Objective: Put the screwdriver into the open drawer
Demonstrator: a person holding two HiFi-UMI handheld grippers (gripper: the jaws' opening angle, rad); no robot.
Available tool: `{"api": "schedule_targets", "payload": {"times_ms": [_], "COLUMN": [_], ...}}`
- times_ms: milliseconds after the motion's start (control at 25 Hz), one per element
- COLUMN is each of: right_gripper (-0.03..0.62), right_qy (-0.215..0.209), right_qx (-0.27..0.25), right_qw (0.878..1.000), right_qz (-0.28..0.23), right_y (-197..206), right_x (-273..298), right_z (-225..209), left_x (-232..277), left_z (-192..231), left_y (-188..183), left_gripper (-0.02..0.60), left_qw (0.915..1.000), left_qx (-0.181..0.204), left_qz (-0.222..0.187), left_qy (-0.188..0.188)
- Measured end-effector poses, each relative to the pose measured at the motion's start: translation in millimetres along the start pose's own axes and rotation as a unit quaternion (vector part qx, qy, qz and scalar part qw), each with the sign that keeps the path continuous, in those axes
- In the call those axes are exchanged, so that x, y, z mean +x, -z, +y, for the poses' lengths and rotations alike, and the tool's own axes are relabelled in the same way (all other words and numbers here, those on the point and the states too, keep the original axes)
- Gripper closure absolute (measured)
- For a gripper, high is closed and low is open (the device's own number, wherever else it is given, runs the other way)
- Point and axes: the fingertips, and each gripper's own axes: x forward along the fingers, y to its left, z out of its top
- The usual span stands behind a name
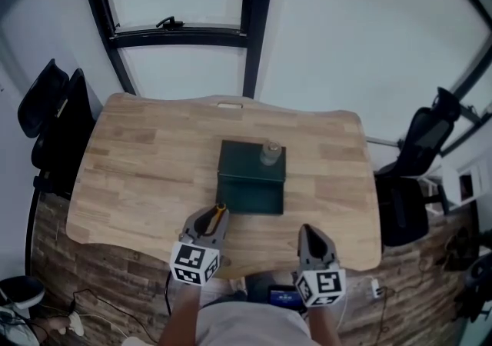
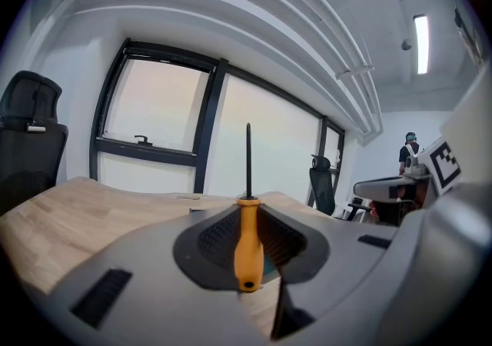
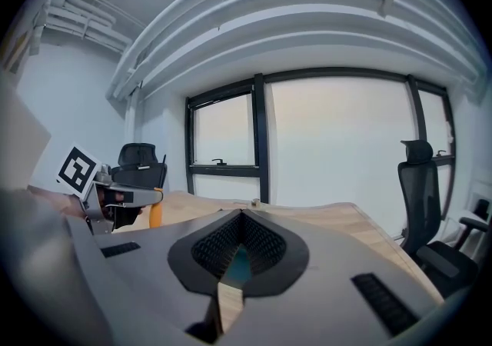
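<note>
Just in front of the green drawer unit (image 1: 251,180) on the wooden counter (image 1: 138,168), the left gripper (image 1: 218,211) has its jaws clamped on the orange handle of the screwdriver (image 2: 246,238), whose dark shaft sticks out past the tips. Beside it, the right gripper (image 1: 308,231) holds its jaws together on nothing. A clear jar (image 1: 270,153) stands on the unit's top.

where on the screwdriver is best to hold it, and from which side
Grip the screwdriver by its orange handle, jaws across its sides, as the left gripper does now. The handle is thick and rounded; the black shaft is thin and would likely slip, and this leaves it free to lead into the drawer.
</note>
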Motion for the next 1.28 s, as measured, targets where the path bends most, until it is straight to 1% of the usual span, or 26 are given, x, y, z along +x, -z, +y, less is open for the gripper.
{"api": "schedule_targets", "payload": {"times_ms": [280,440,720,1000,1160,1280], "right_gripper": [0.599,0.599,0.599,0.599,0.599,0.599], "right_qy": [-0.006,-0.004,-0.004,-0.009,-0.015,-0.019], "right_qx": [-0.003,0.004,0.013,0.014,0.015,0.013], "right_qw": [1.000,1.000,1.000,1.000,1.000,1.000], "right_qz": [-0.016,-0.019,-0.023,-0.016,-0.007,0.006], "right_y": [-12,-12,-12,-11,4,13], "right_x": [9,18,33,47,57,66], "right_z": [0,-6,-16,-21,-24,-27], "left_x": [12,23,41,64,77,85], "left_z": [0,0,0,7,12,13], "left_y": [-11,-15,-15,2,12,22], "left_gripper": [0.514,0.512,0.512,0.513,0.514,0.512], "left_qw": [0.9999,0.9994,0.9986,0.9966,0.9949,0.9938], "left_qx": [0.015,0.033,0.049,0.062,0.072,0.071], "left_qz": [-0.001,0.007,0.018,0.052,0.069,0.084], "left_qy": [0.003,0.004,0.006,0.015,0.015,0.017]}}
